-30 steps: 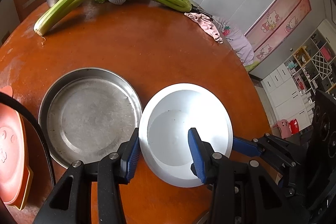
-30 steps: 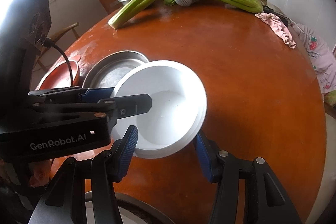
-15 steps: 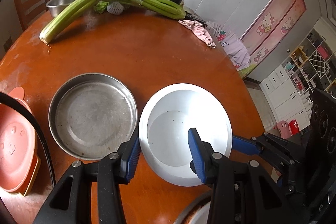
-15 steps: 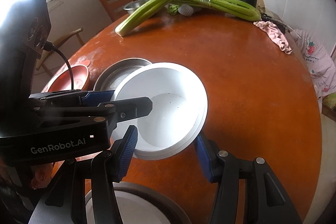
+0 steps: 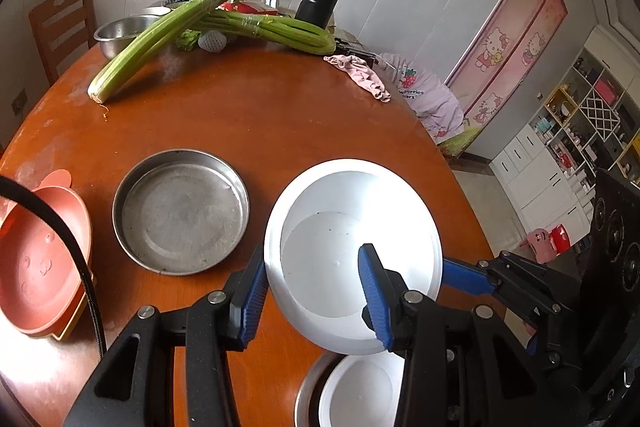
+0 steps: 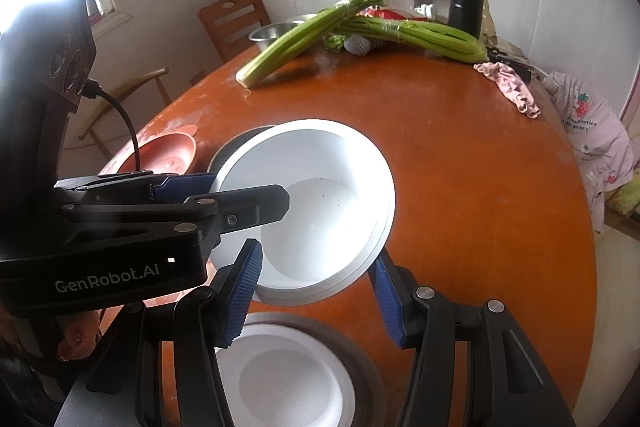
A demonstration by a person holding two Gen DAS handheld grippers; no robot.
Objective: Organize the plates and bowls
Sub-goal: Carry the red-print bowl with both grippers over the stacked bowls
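Nearest the table's left edge sits a salmon-pink bear-faced dish, stacked on what seems to be a yellow one. Just right of it, apart and flat on the wood, lies the empty steel pan.

Next comes the white bowl, carried tilted above the table near its front edge. The left gripper pinches the bowl's near wall: one blue pad outside the rim, the other inside the well. The right gripper meets the same bowl from the other side; its jaws are spread, one pad at the rim and the other below the underside, but the view is too oblique to say whether it bears any load.

Directly below, at the table's front edge, a second white bowl rests in a grey-rimmed steel pan.

The step in hand looks like nesting: the carried bowl is on its way to the one beneath. The next move calls for levelling it, centring it over the lower bowl, lowering until the rims seat, then parting the left pads without dragging the stack.

Celery, a black flask and a pink cloth crowd the far edge.
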